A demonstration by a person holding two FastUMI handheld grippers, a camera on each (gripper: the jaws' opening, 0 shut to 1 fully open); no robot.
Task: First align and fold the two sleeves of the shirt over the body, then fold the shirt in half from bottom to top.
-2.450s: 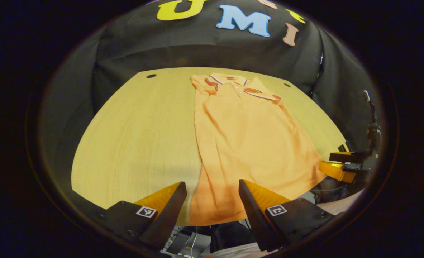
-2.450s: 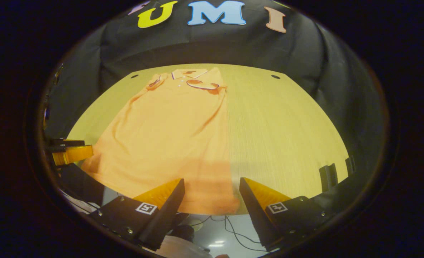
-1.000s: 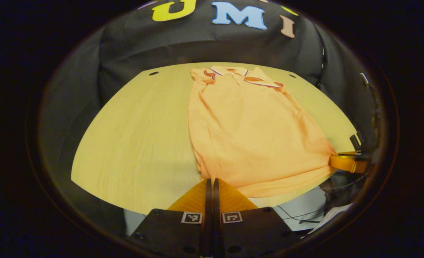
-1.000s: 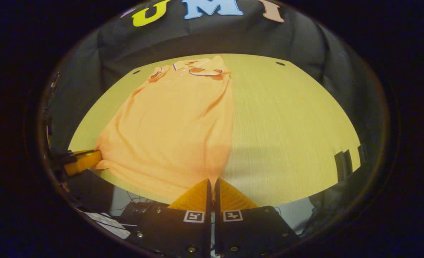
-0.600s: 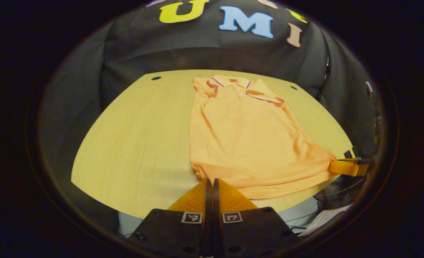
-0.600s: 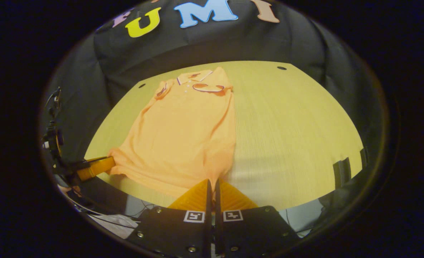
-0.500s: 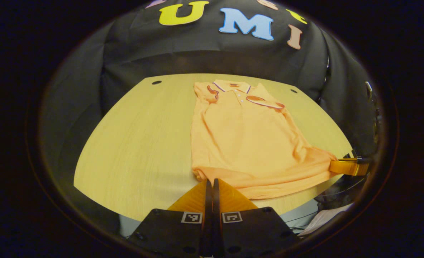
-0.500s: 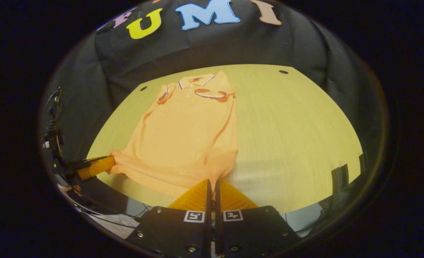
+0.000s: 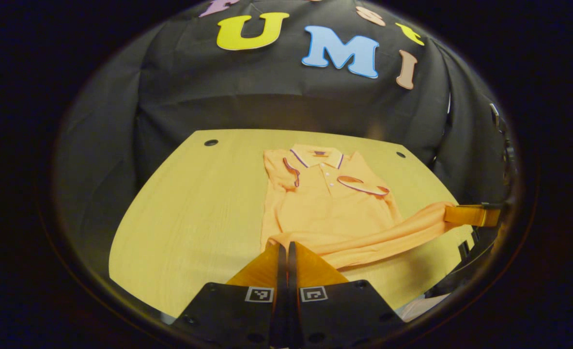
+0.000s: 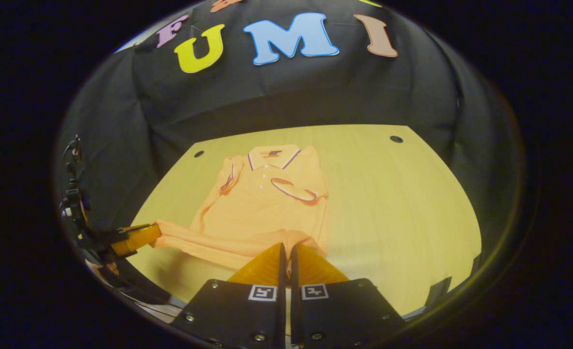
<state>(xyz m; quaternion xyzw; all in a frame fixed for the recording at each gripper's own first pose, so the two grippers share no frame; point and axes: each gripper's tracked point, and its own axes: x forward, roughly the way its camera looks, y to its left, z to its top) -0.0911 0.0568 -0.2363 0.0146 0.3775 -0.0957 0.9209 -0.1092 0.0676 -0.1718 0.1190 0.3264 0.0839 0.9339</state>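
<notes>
At lower centre of each view, left gripper (image 9: pixel 286 248) and right gripper (image 10: pixel 286 249) pinch the shirt (image 9: pixel 322 203) hem corners closed; uneven carrying could skew the fold or disturb the sleeves.

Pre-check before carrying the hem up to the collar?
1. Left gripper shut on hem corner: ok.
2. Right gripper shut on the other hem corner: ok.
3. Both sleeves folded over the shirt body: ok.
4. Hem lifted evenly between grippers: not ok, it sags in the middle.
5. Collar flat and exposed: ok.
6. Table beyond the collar: ok.
</notes>
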